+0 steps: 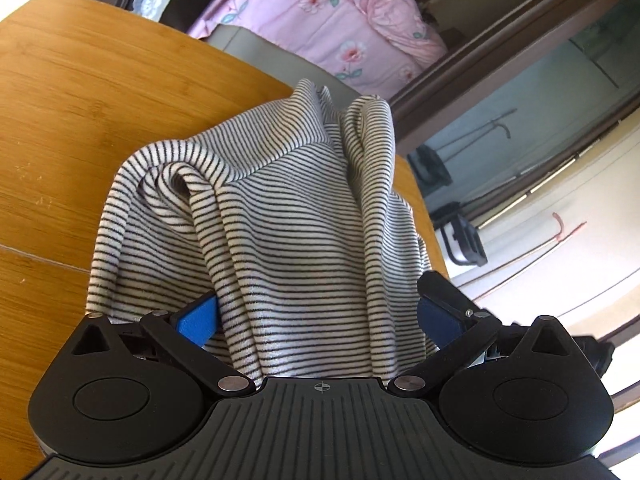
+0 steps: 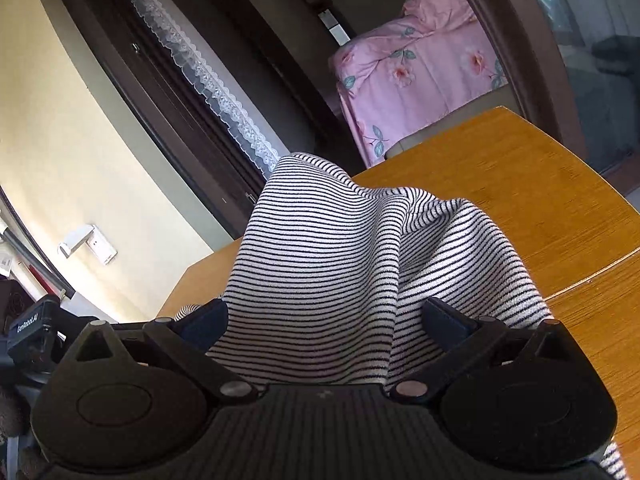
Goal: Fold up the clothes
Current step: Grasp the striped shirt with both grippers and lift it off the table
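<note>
Now, on the left wrist view, the left gripper has its blue-padded fingers set wide apart with the striped garment bunched between them; whether the pads actually pinch the cloth I cannot tell. The fabric rises away from the camera in soft ridges over the wooden tabletop, its right side near the tabletop's right edge, pink bedding far behind.

Over to the right wrist view: the right gripper shows the same picture, fingers spread, striped knit filling the gap and draping onto the tabletop at right. Again, grip unclear.

My read: this is light, limp, fleecy cloth that sags and creases freely, hardly slippery. Best taken at an edge or corner, both sides level, so it hangs flat.
</note>
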A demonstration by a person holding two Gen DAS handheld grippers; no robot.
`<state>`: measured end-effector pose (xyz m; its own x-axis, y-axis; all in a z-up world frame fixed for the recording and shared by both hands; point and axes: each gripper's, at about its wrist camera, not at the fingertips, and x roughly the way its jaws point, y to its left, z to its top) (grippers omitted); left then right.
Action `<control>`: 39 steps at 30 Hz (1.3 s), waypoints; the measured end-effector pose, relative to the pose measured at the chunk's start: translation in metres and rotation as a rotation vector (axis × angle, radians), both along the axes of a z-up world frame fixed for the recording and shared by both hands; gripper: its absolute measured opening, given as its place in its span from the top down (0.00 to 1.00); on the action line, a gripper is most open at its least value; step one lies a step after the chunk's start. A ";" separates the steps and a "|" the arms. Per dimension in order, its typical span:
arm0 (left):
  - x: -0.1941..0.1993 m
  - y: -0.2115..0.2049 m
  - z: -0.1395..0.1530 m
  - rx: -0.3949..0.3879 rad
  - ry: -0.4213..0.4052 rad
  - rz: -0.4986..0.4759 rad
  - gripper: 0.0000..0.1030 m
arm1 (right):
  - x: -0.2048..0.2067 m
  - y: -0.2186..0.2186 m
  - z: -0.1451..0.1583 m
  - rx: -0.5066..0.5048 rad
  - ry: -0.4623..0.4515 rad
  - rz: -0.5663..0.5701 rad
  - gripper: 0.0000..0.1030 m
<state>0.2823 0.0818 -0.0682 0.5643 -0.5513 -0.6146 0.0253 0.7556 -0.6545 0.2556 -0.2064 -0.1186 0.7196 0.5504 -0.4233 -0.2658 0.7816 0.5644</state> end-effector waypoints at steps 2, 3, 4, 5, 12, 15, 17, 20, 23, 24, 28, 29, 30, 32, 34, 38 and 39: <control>0.000 -0.004 0.000 0.012 0.003 0.006 0.00 | -0.003 -0.002 0.002 0.011 0.013 0.038 0.00; -0.002 -0.007 0.001 0.028 -0.005 0.001 0.00 | -0.008 -0.002 0.002 0.005 0.016 0.073 0.00; -0.006 -0.011 0.002 0.048 -0.015 -0.013 0.00 | -0.014 -0.001 0.002 -0.002 0.018 0.104 0.00; -0.012 -0.015 0.004 0.064 -0.022 -0.033 0.00 | -0.021 -0.002 0.003 -0.011 0.017 0.131 0.00; -0.070 -0.020 0.006 0.008 -0.037 -0.157 0.09 | -0.060 -0.026 0.005 0.019 0.022 0.245 0.00; -0.072 -0.021 0.010 -0.026 -0.079 -0.162 0.51 | -0.065 -0.028 0.005 0.008 0.020 0.214 0.00; -0.068 -0.017 0.020 0.022 -0.122 -0.122 0.90 | -0.066 -0.025 0.006 -0.017 0.014 0.213 0.00; -0.065 0.000 0.042 0.068 -0.212 -0.041 0.91 | -0.069 -0.022 0.007 -0.050 0.009 0.210 0.00; -0.066 0.040 0.077 0.131 -0.350 0.137 0.91 | -0.072 -0.018 0.009 -0.082 0.002 0.201 0.00; -0.066 0.056 0.087 0.165 -0.386 0.205 0.91 | -0.073 -0.016 0.010 -0.097 0.000 0.199 0.00; -0.056 0.108 0.098 0.231 -0.350 0.335 0.91 | -0.077 -0.002 0.013 -0.194 -0.012 0.198 0.00; -0.053 0.116 0.096 0.244 -0.324 0.339 0.91 | -0.078 0.002 0.014 -0.224 -0.015 0.199 0.00; -0.051 0.120 0.091 0.259 -0.294 0.322 0.90 | -0.078 0.008 0.016 -0.262 -0.017 0.200 0.00; -0.049 0.120 0.083 0.287 -0.235 0.259 0.84 | -0.074 0.017 0.025 -0.320 -0.046 0.180 0.00; -0.056 0.120 0.077 0.309 -0.217 0.194 0.55 | -0.069 0.026 0.037 -0.363 -0.085 0.151 0.00; -0.074 0.111 0.093 0.381 -0.285 0.105 0.24 | -0.059 0.043 0.062 -0.449 -0.164 0.091 0.00; -0.081 0.110 0.098 0.397 -0.309 0.089 0.16 | -0.056 0.047 0.068 -0.471 -0.183 0.076 0.00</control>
<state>0.2010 0.1915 0.0302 0.7865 -0.2506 -0.5644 0.0966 0.9526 -0.2885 0.1994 -0.1594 -0.0507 0.7706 0.3841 -0.5086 -0.3933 0.9145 0.0947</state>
